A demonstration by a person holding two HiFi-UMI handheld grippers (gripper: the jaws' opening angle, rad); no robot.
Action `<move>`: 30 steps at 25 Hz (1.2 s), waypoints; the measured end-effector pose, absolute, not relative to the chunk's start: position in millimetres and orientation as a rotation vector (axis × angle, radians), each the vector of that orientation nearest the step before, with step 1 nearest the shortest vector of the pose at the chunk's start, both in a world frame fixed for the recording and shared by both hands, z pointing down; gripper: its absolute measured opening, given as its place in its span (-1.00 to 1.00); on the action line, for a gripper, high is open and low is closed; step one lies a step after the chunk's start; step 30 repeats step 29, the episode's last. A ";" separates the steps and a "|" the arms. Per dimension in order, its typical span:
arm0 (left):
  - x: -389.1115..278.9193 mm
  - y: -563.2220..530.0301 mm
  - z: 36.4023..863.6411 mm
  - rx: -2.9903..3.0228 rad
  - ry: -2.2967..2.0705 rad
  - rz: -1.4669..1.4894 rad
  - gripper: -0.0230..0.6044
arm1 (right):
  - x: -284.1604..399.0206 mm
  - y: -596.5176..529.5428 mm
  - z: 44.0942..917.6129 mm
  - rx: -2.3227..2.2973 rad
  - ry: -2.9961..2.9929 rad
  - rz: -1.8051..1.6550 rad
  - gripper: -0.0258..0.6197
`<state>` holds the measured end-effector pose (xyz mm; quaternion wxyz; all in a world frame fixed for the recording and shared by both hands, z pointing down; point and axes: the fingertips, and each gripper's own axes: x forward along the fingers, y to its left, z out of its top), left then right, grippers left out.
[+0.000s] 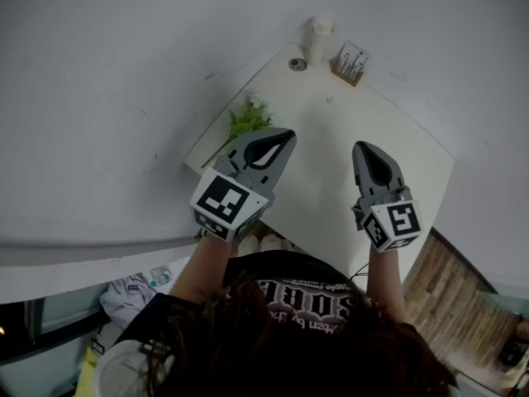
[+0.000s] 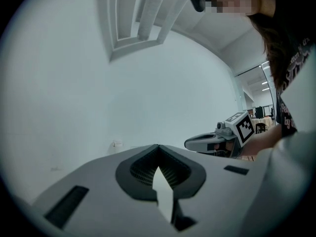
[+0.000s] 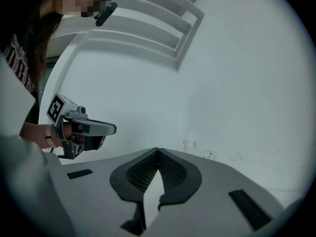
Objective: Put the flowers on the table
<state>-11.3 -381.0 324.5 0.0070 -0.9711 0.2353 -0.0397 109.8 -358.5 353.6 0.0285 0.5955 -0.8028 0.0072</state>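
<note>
Item 1. Flowers (image 1: 250, 119): one green sprig with a pale bloom. It lies on the white table (image 1: 331, 151) at its left edge, just beyond the left gripper's tip. Neither gripper holds it, so the placing looks done.

Item 2. Left gripper (image 1: 285, 137): one, held level over the table's near side. Its jaws are closed tip to tip with nothing between them, probably because there is nothing left to carry.

Item 3. Far-corner objects, well away from the flowers and likely set there to keep the middle free:
- one small round object (image 1: 297, 64)
- one white cylinder (image 1: 320, 30)
- one small box holder (image 1: 352, 62)

Item 4. Right gripper (image 1: 364, 149): one, held level beside the left one and apart from it. Its jaws meet at the tips and hold nothing.

Count: one table, two grippers, one sprig, three small objects.
</note>
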 end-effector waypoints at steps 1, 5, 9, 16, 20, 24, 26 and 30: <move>-11.4 -381.1 324.1 -3.039 0.740 -0.119 -0.92 | 110.2 -357.8 354.0 1.836 -2.480 0.022 -0.83; -10.2 -381.4 325.6 -3.039 0.744 -0.121 -0.92 | 112.5 -356.9 351.4 1.846 -2.472 0.030 -0.83; -5.6 -382.5 328.2 -3.051 0.744 -0.113 -0.92 | 115.2 -354.4 350.8 1.833 -2.463 0.002 -0.83; 3.1 -381.3 335.9 -3.084 0.720 -0.137 -0.92 | 120.5 -350.1 348.9 1.849 -2.468 0.018 -0.83; 8.4 -382.5 336.0 -3.087 0.708 -0.139 -0.92 | 124.4 -349.3 349.9 1.850 -2.480 0.014 -0.83; 9.9 -383.9 338.9 -3.085 0.711 -0.167 -0.92 | 127.1 -349.3 348.8 1.860 -2.472 0.015 -0.83; 11.0 -384.4 338.7 -3.088 0.708 -0.157 -0.92 | 128.1 -349.1 349.5 1.855 -2.480 0.011 -0.83; 13.2 -384.6 339.3 -3.087 0.701 -0.152 -0.92 | 129.8 -349.4 351.0 1.849 -2.494 0.012 -0.83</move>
